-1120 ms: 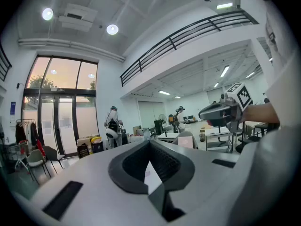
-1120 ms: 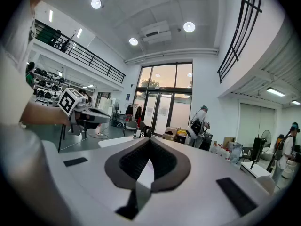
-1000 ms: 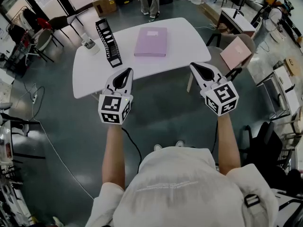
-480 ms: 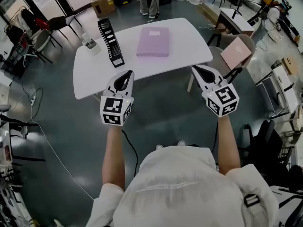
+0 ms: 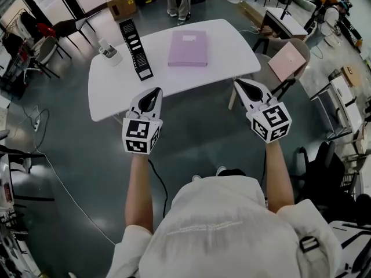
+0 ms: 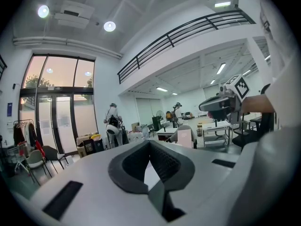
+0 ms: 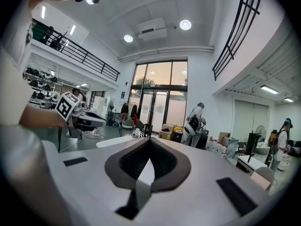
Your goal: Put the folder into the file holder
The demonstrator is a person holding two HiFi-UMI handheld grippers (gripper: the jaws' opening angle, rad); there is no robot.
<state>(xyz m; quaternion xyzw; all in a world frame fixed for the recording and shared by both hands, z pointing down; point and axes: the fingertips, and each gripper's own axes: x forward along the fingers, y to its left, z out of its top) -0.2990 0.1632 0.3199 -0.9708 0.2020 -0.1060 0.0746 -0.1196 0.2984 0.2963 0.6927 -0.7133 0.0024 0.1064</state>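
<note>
Table: folder, file holder, white item beside; L gripper, R gripper fingers closed.

We see a smooth white table with a faint sheen, bearing a matt pink folder and a black slotted file holder. The grey floor is polished and reflective. The left gripper and right gripper look matt pale plastic, with dark ribbed pads.
</note>
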